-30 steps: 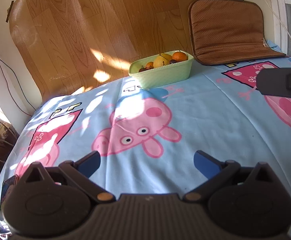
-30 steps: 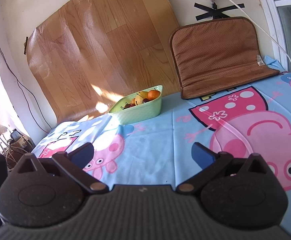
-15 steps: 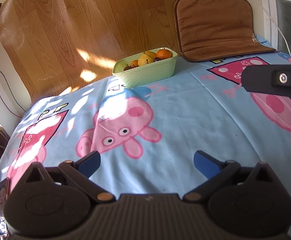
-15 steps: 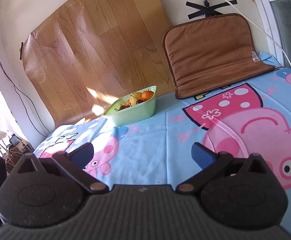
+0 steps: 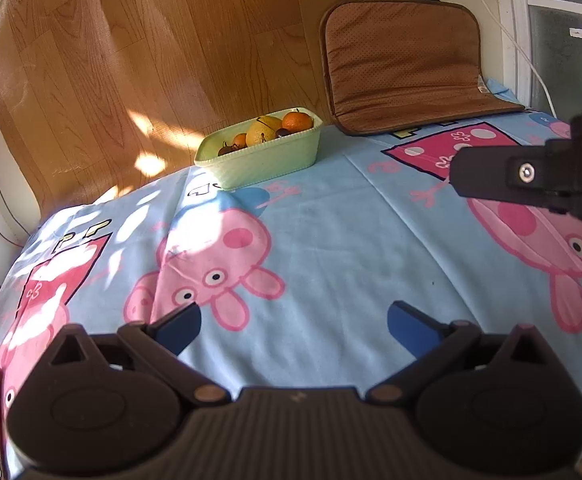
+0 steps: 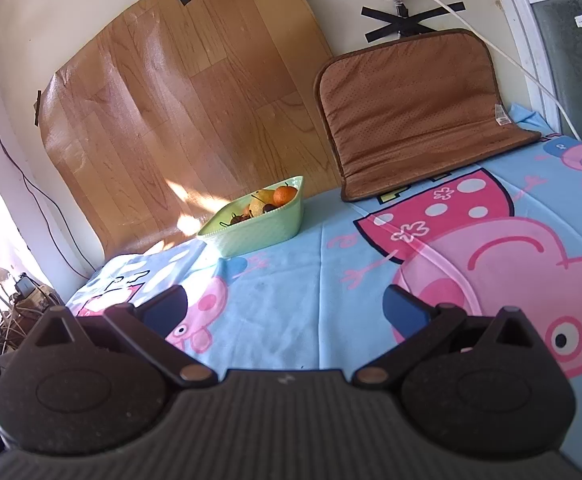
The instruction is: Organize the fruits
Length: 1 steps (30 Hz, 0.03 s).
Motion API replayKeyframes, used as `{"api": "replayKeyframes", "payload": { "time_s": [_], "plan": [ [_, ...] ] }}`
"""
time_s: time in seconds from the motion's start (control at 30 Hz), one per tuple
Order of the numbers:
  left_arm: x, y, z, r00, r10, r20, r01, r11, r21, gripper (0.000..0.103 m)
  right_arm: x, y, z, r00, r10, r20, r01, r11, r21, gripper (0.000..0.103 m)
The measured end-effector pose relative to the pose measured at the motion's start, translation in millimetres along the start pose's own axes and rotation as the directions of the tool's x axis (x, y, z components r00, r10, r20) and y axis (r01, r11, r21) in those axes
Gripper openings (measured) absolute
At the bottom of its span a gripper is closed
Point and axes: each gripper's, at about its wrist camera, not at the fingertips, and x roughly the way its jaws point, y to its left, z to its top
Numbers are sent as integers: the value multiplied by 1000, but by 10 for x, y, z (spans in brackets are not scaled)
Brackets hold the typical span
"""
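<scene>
A pale green basket [image 5: 269, 158] stands at the far side of the table, by the wall. It holds an orange [image 5: 297, 120], a yellow pear [image 5: 262, 131], a smaller orange fruit and dark cherries. It also shows in the right wrist view [image 6: 259, 232]. My left gripper [image 5: 293, 326] is open and empty, low over the near tablecloth, far from the basket. My right gripper [image 6: 285, 306] is open and empty, also well short of the basket. Part of the right gripper's body [image 5: 531, 176] shows at the right of the left wrist view.
A blue Peppa Pig tablecloth [image 5: 331, 240] covers the table. A brown cushion [image 5: 407, 64] leans on the wall at the back right. A wood-pattern sheet [image 5: 151, 52] is taped to the wall behind the basket. A white cable [image 6: 491, 44] hangs at the right.
Both grippers have drifted back and left, so the basket shifted left and smaller in the views. The right gripper's body reaches further into the left wrist view. Both stay open.
</scene>
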Motion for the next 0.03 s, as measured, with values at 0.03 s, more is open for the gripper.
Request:
{"api": "replayKeyframes", "payload": {
  "time_s": [0.03],
  "plan": [
    [1, 3, 9, 1000, -6, 1, 6, 1000, -4, 103, 1, -1, 2, 1000, -3, 2, 3, 1000, -2, 103]
  ]
}}
